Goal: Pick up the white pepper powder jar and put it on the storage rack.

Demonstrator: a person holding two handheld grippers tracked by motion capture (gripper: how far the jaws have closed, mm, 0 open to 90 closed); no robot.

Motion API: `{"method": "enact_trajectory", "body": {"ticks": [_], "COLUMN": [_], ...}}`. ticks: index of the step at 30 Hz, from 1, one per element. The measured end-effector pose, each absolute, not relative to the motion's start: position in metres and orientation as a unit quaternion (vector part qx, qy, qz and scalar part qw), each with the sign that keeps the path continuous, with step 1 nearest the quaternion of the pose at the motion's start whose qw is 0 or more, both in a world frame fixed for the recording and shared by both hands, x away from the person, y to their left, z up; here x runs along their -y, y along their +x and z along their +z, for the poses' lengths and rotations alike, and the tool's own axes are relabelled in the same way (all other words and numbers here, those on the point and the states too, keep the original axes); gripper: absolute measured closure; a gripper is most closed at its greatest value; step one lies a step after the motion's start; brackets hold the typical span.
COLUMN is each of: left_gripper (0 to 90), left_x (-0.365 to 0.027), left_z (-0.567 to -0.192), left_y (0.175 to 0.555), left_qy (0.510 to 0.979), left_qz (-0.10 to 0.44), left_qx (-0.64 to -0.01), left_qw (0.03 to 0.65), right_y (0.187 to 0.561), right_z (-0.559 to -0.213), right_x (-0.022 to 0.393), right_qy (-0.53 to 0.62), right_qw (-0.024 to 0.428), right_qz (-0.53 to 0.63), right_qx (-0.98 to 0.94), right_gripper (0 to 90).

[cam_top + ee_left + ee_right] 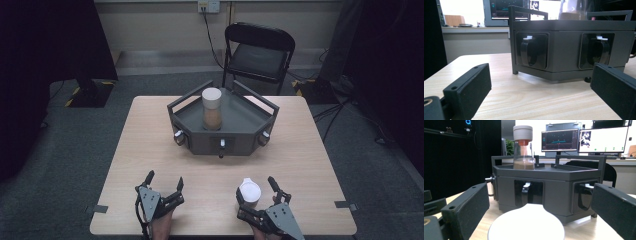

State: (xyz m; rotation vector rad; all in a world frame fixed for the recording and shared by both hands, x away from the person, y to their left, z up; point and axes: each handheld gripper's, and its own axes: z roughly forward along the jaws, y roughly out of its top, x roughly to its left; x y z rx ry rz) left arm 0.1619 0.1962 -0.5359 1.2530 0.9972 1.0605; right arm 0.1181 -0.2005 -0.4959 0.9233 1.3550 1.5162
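A dark grey angular box (235, 131) with front knobs stands at the table's far middle. On it stands a clear jar (211, 107) with a white lid and brown powder inside, also seen as the jar (523, 147) in the right gripper view. A small cup with a white lid (249, 191) stands near the front right. My right gripper (255, 191) is open, its jaws on either side of the cup and apart from the lid (526, 223). My left gripper (164, 181) rests open at the front left with nothing between its jaws, facing the box (571, 37).
The box has black knobs with white tabs (528, 48) in recessed panels and rail handles on top. A black folding chair (257, 52) stands behind the wooden table (310, 160). Monitors (584, 140) sit on a desk beyond. Bare tabletop lies between the grippers and the box.
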Motion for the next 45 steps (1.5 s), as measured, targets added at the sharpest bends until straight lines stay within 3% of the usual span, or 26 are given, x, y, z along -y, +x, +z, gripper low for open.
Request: {"method": "enact_trajectory", "body": {"ticks": [7, 37, 45], "left_gripper": [2.2, 2.2, 2.2], "left_x": [-0.196, -0.195, -0.195], "left_z": [-0.536, -0.536, -0.536], "left_y": [0.162, 0.162, 0.162], "left_qy": [0.535, 0.533, 0.534], "left_qz": [0.452, 0.454, 0.454], "left_qx": [-0.425, -0.427, -0.427], "left_qw": [0.573, 0.572, 0.572], "right_y": [0.118, 0.121, 0.121], "right_z": [-0.499, -0.514, -0.512], "right_x": [0.2, 0.206, 0.207], "right_qy": [0.368, 0.369, 0.373], "right_qw": [0.434, 0.406, 0.399], "right_qz": [0.602, 0.579, 0.58], "right_qx": [-0.561, -0.603, -0.604], "right_gripper": [2.7, 27.6, 29.7]}}
